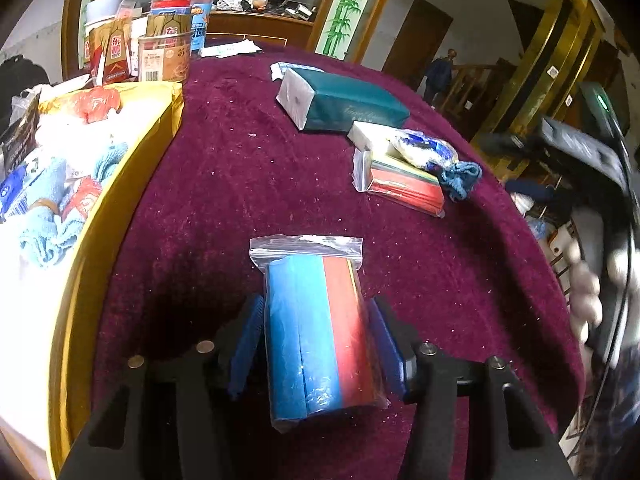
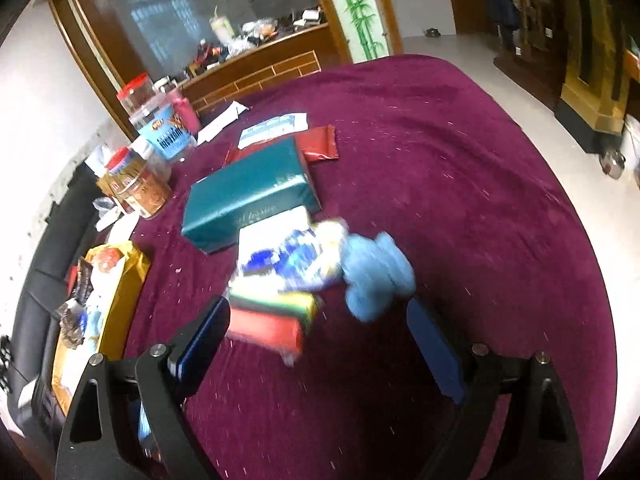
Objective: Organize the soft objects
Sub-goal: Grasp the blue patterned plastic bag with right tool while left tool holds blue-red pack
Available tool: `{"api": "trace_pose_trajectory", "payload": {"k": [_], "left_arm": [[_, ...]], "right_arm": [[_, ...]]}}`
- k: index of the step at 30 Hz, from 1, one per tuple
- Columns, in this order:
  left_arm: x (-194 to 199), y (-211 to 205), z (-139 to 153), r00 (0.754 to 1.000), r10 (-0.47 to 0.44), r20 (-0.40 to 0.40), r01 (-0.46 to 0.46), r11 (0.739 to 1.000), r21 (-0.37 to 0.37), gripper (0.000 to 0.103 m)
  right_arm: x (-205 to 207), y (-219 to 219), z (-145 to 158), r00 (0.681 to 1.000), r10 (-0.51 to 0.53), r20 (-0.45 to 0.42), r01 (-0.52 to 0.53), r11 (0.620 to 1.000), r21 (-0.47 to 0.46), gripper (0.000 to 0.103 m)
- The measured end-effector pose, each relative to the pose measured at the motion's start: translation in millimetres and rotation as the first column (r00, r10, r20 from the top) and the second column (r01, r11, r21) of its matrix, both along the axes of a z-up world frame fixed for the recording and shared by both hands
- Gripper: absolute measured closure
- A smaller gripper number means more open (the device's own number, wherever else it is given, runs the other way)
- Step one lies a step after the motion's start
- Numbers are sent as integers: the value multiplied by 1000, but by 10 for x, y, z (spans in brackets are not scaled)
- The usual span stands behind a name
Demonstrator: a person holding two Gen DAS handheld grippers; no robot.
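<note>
Bagged cloths (image 1: 320, 328) between left tool (image 1: 316, 344) pads, seemingly ungripped, on tablecloth (image 1: 224, 184).

Both grippers (image 1: 316, 344) (image 2: 318, 344) agape (right wider)

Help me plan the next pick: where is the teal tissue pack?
In the left wrist view the teal tissue pack lies upper centre on the maroon tablecloth, just beyond the bagged coloured cloths.
</note>
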State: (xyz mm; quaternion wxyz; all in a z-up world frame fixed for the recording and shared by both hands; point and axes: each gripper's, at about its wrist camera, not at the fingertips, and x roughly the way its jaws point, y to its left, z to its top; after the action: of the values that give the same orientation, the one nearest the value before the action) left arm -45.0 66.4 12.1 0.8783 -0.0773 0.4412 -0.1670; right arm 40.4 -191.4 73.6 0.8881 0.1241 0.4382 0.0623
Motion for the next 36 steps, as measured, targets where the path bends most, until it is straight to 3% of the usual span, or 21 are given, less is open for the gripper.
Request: {"api": "trace_pose_trajectory", "payload": {"k": [3,5,9,13,19,23,28,31,36], "left_arm": [[3,-60,1,999,-42,-2,42,999,17,29],[9,-88,0,998,-60,-4,61,998,23,26],[5,-79,2,998,-58,-4,58,998,17,26],[2,-31,2,999,-41,-1,41,999,-11,30],[9,35,-3,1000,-18,-2,17,999,-45,36],[13,52,-3,1000,-17,-4,16,998,-60,36],[8,67,-3,1000,-8,-3,8,998,-56,43],[-4,71,-9,1000,-13,-1,13,998,-58,56],[-86,21,51,999,-2,39,2,1000,8,59]], "right_arm": [[227,197,-1,999,42,-4,-42,997,-68,14],[405,376,-23,995,98,-20,-100,984,-150,14],[641,569,-221,980,169,-105,-191,946,-260,14],[586,642,-344,963,221,-153,-259,916,-305,18],[197,589,-242,953,261,-154,-292,926,-238,20],[-226,341,-2,964,251,-88,-258,962,-85,20],[-815,33,142,978,207,-14,-207,978,-19,19],[-1091,-67,76,983,186,-7,-186,982,-28,19],[-1355,-128,-31,986,169,7,-169,984,-48,19]]}}
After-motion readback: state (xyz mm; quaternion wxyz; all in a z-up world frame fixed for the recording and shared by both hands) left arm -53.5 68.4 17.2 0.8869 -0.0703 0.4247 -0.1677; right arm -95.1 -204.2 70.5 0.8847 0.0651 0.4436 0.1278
